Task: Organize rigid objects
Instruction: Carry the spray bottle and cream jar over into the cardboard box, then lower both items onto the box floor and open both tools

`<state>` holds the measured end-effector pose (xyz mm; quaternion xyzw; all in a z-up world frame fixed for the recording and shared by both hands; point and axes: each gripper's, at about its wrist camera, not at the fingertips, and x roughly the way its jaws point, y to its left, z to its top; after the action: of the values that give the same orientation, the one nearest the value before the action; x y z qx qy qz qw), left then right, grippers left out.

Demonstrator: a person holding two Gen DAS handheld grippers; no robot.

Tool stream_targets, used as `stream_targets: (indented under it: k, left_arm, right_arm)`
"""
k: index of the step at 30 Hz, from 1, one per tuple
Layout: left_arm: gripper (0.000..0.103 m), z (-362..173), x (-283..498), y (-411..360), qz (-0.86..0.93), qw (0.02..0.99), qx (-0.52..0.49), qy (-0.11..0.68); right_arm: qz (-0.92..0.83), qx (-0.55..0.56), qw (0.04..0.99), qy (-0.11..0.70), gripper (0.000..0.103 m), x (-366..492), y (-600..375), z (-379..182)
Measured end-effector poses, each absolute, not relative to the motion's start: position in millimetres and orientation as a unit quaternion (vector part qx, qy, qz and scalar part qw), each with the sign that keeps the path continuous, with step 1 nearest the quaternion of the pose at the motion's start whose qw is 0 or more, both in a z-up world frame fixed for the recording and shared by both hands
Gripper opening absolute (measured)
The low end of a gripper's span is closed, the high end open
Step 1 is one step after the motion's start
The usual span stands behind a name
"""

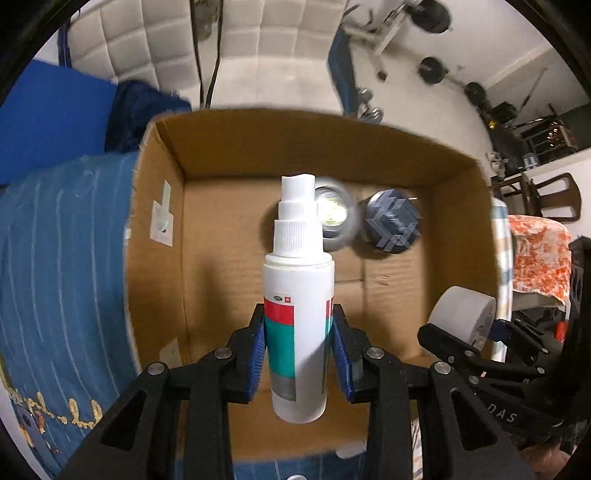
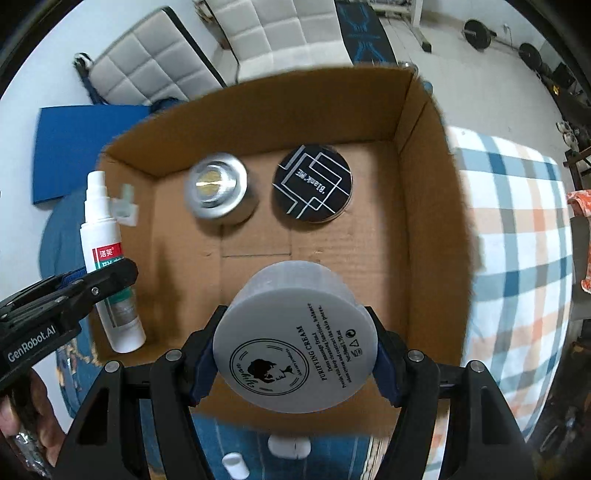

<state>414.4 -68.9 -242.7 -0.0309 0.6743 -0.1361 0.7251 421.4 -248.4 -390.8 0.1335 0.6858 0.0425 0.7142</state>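
Note:
My left gripper (image 1: 299,354) is shut on a white spray bottle (image 1: 297,314) with a red and teal label, held over the open cardboard box (image 1: 258,155); the bottle also shows in the right wrist view (image 2: 107,258). My right gripper (image 2: 293,354) is shut on a grey cream jar (image 2: 295,343), held above the box's near part; the jar shows in the left wrist view (image 1: 461,317). On the box floor (image 2: 369,236) at the back stand a silver tin (image 2: 218,188) and a black round tin (image 2: 312,182), side by side.
The box sits on a bed with a blue cloth (image 1: 66,258) on the left and a plaid sheet (image 2: 517,240) on the right. Small white objects (image 2: 291,446) lie in front of the box. A white tufted sofa (image 2: 258,33) stands behind.

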Motion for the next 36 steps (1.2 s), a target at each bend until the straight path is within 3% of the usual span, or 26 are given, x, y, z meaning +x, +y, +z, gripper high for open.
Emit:
stream_targets:
  k: [15, 28, 31, 36]
  left_arm:
    - [0.030, -363, 437, -51, -0.096, 0.642, -0.030, 0.760]
    - [0.030, -360, 434, -51, -0.097, 0.648, -0.023, 0.755]
    - [0.039, -363, 437, -58, -0.089, 0.644, -0.028, 0.759]
    - [0.041, -359, 439, -49, -0.069, 0.637, -0.043, 0.767]
  right_arm:
    - [0.025, 0.080, 0.659, 0.748, 0.071, 460, -224, -484]
    - [0.005, 0.027, 0.642, 0.766, 0.073, 463, -205, -498]
    - [0.000, 0.030, 0.638, 0.770, 0.074, 464, -204, -497]
    - [-0.003, 0.036, 0.635, 0.771, 0.078, 471, -216, -497]
